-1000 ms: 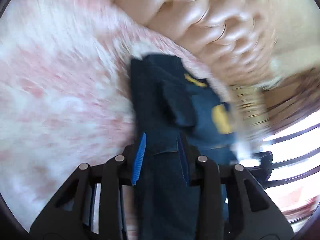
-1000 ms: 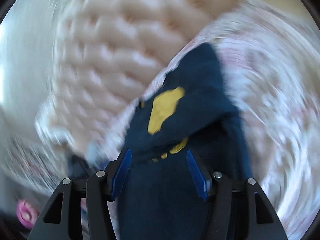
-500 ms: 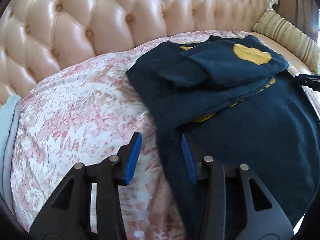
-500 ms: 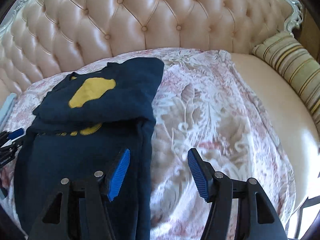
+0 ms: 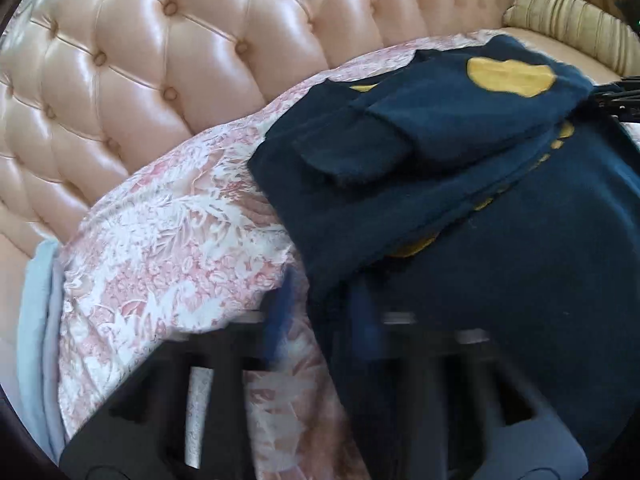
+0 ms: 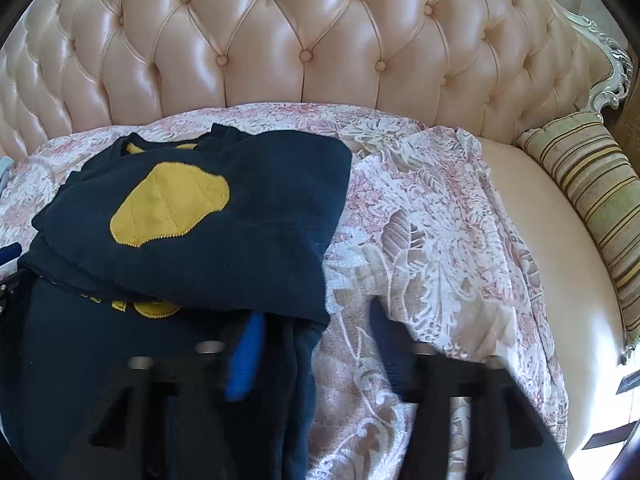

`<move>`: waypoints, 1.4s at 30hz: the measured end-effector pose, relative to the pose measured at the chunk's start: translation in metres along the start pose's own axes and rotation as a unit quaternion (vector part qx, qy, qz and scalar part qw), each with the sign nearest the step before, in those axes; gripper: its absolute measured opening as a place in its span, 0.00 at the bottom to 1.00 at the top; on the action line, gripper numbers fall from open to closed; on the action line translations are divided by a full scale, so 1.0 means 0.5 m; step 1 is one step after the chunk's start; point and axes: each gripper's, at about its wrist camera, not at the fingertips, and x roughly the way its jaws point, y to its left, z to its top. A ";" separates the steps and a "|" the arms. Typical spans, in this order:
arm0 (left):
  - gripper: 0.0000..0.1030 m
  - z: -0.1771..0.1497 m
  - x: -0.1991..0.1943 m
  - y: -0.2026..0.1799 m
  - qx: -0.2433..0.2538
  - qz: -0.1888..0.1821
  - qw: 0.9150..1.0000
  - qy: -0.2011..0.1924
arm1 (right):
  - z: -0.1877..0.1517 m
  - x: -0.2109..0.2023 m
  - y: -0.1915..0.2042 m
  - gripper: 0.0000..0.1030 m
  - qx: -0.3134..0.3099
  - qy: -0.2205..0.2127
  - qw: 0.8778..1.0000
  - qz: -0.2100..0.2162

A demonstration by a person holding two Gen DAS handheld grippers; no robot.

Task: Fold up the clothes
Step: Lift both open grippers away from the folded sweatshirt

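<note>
Both pairs of black plastic fingers with blue pads [image 5: 280, 320] [image 6: 244, 360] are smeared by motion blur as they close, so whether they pinch the cloth cannot be told. The dark navy sweater with yellow patches [image 5: 500, 280] is cut off at 3 and 6 o'clock in the left view. A pale blue cloth [image 5: 36, 340] at 8 o'clock is mostly out of frame. The other gripper [image 5: 616, 96] shows only as a dark sliver at 2 o'clock.

Left claw [image 5: 320, 320] and right claw [image 6: 316, 348], both angled downward, jaws closing.
</note>
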 end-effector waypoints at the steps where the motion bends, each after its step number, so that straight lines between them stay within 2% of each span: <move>1: 0.20 -0.001 -0.005 0.007 -0.013 -0.003 1.000 -0.005 | -0.001 0.004 0.003 0.26 0.000 0.001 1.000 0.002; 5: 0.20 -0.008 -0.022 0.042 -0.077 -0.030 0.996 -0.014 | -0.007 0.008 0.002 0.24 0.008 0.002 1.000 0.005; 8: 0.20 -0.013 -0.010 0.061 -0.106 -0.047 0.993 -0.002 | -0.008 0.011 0.000 0.24 0.015 0.003 1.000 0.009; 11: 0.20 -0.024 0.001 0.092 -0.169 -0.077 0.983 0.007 | -0.008 0.012 -0.003 0.24 0.019 0.004 1.000 0.013; 15: 0.19 -0.037 0.006 0.106 -0.219 -0.098 0.971 0.010 | -0.009 0.016 -0.009 0.24 0.029 0.007 0.999 0.021; 17: 0.19 -0.044 0.014 0.118 -0.252 -0.117 0.961 0.014 | -0.010 0.017 -0.007 0.24 0.027 0.007 0.999 0.019; 19: 0.19 -0.043 0.013 0.112 -0.244 -0.111 0.963 0.014 | -0.011 0.019 -0.010 0.24 0.033 0.008 0.999 0.023; 21: 0.22 -0.039 0.010 0.096 -0.217 -0.101 0.971 0.017 | -0.012 0.019 -0.009 0.24 0.031 0.008 0.999 0.023; 22: 0.22 -0.039 0.006 0.095 -0.212 -0.102 0.972 0.018 | -0.012 0.020 -0.009 0.24 0.030 0.008 0.999 0.023; 23: 0.28 -0.039 0.003 0.093 -0.206 -0.103 0.973 0.020 | -0.012 0.019 -0.006 0.24 0.026 0.006 0.999 0.019; 24: 0.33 -0.039 -0.002 0.093 -0.203 -0.105 0.973 0.021 | -0.012 0.018 -0.005 0.29 0.025 0.005 1.000 0.015; 26: 0.36 -0.046 -0.017 0.104 -0.214 -0.109 0.970 0.024 | -0.012 0.013 -0.009 0.35 0.028 0.005 1.000 0.014; 27: 0.45 -0.049 -0.025 0.110 -0.219 -0.111 0.969 0.023 | -0.012 0.006 -0.013 0.38 0.031 0.006 0.999 0.018; 29: 0.53 -0.057 -0.051 0.122 -0.228 -0.117 0.966 0.013 | -0.023 -0.022 -0.023 0.47 0.031 0.003 0.999 0.022; 32: 0.53 -0.059 -0.097 0.130 -0.227 -0.119 0.967 -0.013 | -0.047 -0.080 -0.049 0.57 0.040 -0.006 0.999 0.026; 34: 0.53 -0.043 -0.112 0.135 -0.232 -0.127 0.964 -0.033 | -0.048 -0.120 -0.071 0.61 0.059 -0.030 0.997 0.035; 36: 0.53 -0.012 -0.101 0.140 -0.238 -0.126 0.962 -0.048 | -0.013 -0.141 -0.094 0.62 0.089 -0.065 0.992 0.060; 38: 0.53 0.028 -0.060 0.152 -0.242 -0.095 0.965 -0.037 | 0.052 -0.119 -0.088 0.63 0.087 -0.075 0.991 0.070; 40: 0.53 0.067 -0.015 0.175 -0.264 -0.082 0.961 -0.024 | 0.101 -0.066 -0.064 0.63 0.057 -0.051 0.996 0.053; 42: 0.53 0.108 0.021 0.173 -0.239 -0.080 0.968 -0.016 | 0.149 -0.011 -0.040 0.62 0.026 -0.026 0.999 0.035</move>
